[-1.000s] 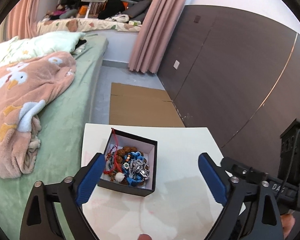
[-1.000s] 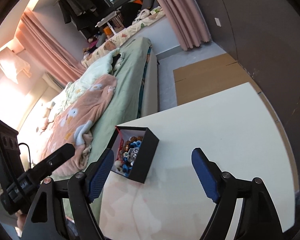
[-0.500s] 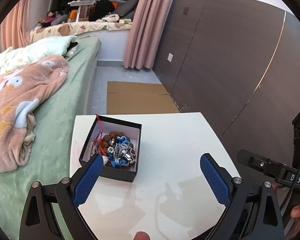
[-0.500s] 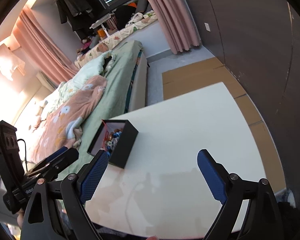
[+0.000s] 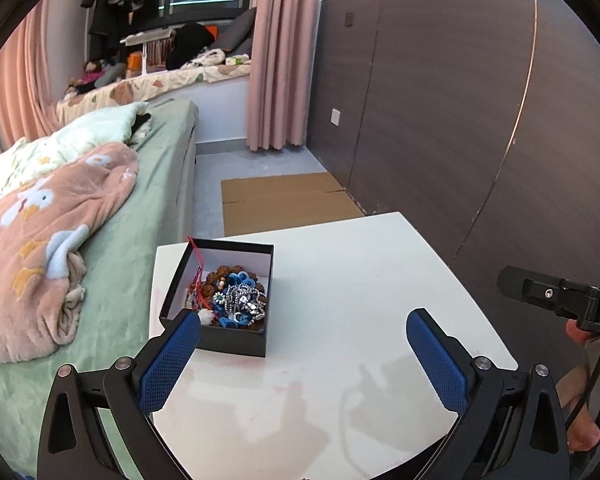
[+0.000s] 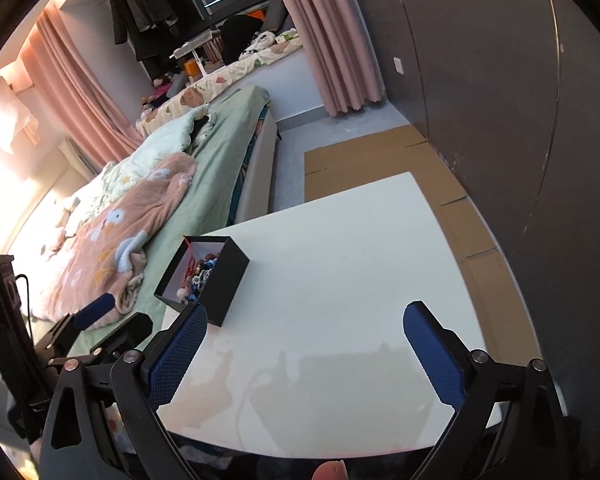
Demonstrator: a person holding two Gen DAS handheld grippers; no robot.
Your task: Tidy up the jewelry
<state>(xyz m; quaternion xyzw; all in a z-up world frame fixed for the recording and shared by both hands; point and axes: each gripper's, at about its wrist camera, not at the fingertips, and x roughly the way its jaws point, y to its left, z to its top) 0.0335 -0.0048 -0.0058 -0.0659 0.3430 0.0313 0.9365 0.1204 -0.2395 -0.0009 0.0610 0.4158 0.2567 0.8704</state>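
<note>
On the white table (image 5: 340, 288), left wrist view: your left gripper (image 5: 302, 354) sits at 6 o'clock with jaws spread wide, nothing between the blue pads (image 5: 168, 360). The black box (image 5: 220, 300) is at about 10 o'clock from the gap, lid off, its near-left corner just behind the left pad. It holds the jewelry (image 5: 232, 300): brown beads, blue pieces, a silver chain and a red cord that runs up the left wall. Your right gripper's body shows at 3 o'clock, apart from the box. Green bed (image 5: 140, 216) with a pink blanket (image 5: 40, 240) lies at 9 o'clock, cardboard (image 5: 284, 204) on the floor at 12. Right wrist view: your right gripper (image 6: 304, 348) is also at 6 o'clock, fingers wide and holding nothing, over bare table (image 6: 340, 272). The box (image 6: 204, 280) is at 10 o'clock near the table's left edge, jewelry (image 6: 200, 276) partly hidden by its wall. The left gripper (image 6: 92, 312) shows at 8 o'clock, beside the table edge.
</note>
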